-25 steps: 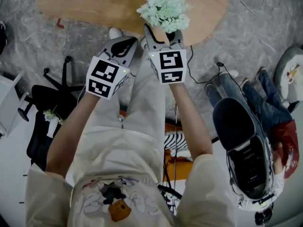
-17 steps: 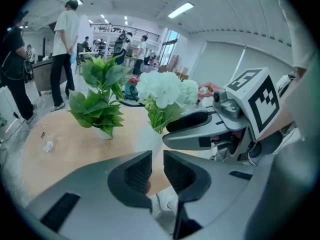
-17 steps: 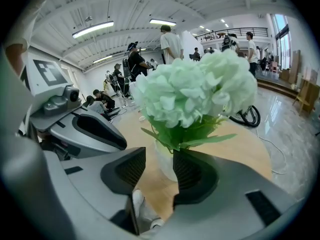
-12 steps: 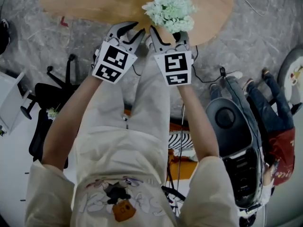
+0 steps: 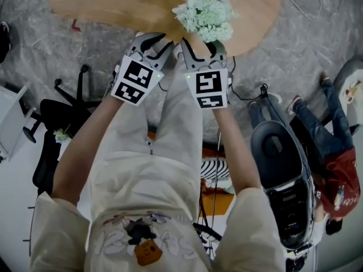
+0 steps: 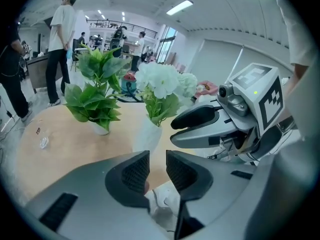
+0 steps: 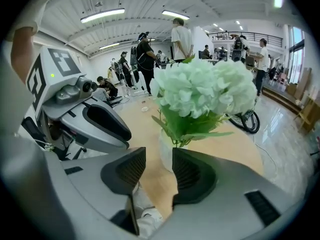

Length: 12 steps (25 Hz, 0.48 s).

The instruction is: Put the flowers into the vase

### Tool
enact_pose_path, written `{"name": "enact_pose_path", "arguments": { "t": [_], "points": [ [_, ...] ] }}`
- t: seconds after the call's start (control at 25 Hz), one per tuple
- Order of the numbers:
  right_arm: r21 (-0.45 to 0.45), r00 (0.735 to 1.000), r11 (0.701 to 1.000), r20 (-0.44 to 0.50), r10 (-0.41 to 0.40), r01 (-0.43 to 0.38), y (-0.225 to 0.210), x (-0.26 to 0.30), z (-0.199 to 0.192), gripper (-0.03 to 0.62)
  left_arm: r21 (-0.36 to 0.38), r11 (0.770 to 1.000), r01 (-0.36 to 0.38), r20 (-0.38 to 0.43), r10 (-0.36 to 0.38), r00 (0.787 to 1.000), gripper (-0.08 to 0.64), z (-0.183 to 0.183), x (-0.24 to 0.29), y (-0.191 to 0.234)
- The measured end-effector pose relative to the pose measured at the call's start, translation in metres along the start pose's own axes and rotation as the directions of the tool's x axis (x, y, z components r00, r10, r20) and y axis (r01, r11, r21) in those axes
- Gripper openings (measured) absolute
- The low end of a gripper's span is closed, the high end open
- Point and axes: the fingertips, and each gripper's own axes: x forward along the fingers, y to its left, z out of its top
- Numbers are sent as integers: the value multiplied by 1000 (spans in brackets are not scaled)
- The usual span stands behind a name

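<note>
The left tool (image 5: 154, 40) and right tool (image 5: 199, 45) are hanging open, holding nothing. The flowers (image 5: 205, 13) are sitting in the vase (image 7: 165, 151), looking soft and light; pinch them low, gently.

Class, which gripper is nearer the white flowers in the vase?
Right. The right gripper points straight at the flowers; the left gripper sits farther off to their left.
</note>
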Motion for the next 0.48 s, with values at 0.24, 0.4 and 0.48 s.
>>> {"name": "enact_pose_path", "arguments": {
  "t": [0.24, 0.4, 0.48],
  "points": [
    [39, 1000, 999, -5, 3, -3, 0, -2, -8, 164, -12, 1000, 1, 0, -1, 1000, 86, 0, -1, 1],
    [46, 1000, 999, -9, 12, -11, 2, -6, -7, 163, -17, 1000, -3, 2, 3, 1000, 86, 5, -4, 2],
    [41, 1000, 999, -12, 19, -19, 4, -9, -6, 161, -21, 1000, 0, -4, 0, 1000, 84, 6, -6, 2]
  ]
}}
